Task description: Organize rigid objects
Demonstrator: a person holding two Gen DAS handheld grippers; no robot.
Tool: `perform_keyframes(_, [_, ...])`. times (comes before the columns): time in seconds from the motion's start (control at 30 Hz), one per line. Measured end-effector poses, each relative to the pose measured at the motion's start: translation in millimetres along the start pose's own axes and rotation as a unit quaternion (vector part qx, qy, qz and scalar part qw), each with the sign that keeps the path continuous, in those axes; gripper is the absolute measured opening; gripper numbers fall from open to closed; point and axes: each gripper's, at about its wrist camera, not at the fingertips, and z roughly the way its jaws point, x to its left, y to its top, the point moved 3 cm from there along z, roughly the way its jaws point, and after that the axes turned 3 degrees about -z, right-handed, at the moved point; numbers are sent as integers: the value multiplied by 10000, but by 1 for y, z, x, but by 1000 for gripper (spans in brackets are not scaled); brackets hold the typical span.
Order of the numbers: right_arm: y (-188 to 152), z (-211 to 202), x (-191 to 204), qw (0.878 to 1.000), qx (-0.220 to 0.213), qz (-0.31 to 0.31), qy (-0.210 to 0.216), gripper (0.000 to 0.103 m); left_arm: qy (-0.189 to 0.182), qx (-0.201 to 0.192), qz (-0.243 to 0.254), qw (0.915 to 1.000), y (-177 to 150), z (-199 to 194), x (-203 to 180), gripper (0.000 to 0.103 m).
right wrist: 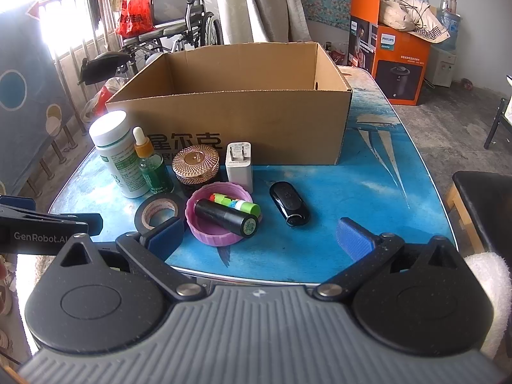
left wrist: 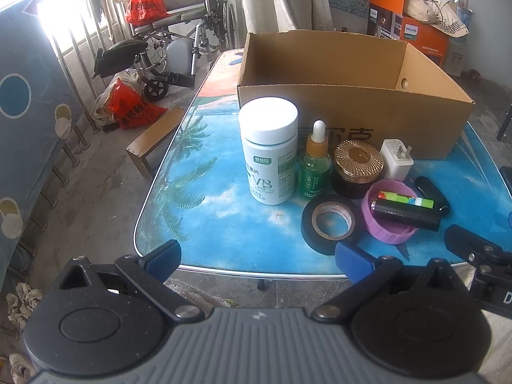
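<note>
An open cardboard box (left wrist: 352,115) (right wrist: 256,128) stands at the back of the blue table (left wrist: 224,224) (right wrist: 368,192). In front of it are a white pill bottle (left wrist: 270,150) (right wrist: 116,153), a green dropper bottle (left wrist: 315,163) (right wrist: 152,166), a gold-lidded jar (left wrist: 356,166) (right wrist: 196,166), a white charger (left wrist: 396,159) (right wrist: 239,166), a black tape roll (left wrist: 331,224) (right wrist: 158,212), a purple lid (left wrist: 388,228) (right wrist: 217,236) holding a black tube (right wrist: 225,217) and a green stick (right wrist: 236,203), and a black fob (left wrist: 432,195) (right wrist: 289,208). My left gripper (left wrist: 259,257) and right gripper (right wrist: 260,236) are open at the table's near edge, holding nothing.
A wheelchair (left wrist: 172,38) (right wrist: 179,28), red bags (left wrist: 131,108) and a wooden bench (left wrist: 153,140) stand left of the table. An orange Philips box (right wrist: 393,60) sits on the floor at the back right. A dark stool (right wrist: 483,208) is close on the right.
</note>
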Motion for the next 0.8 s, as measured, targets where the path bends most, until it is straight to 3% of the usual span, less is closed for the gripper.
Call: perform_keyframes(0.8, [-1, 1, 3, 10000, 46, -20, 38, 102, 13, 14, 6, 10000, -1, 0, 2, 103])
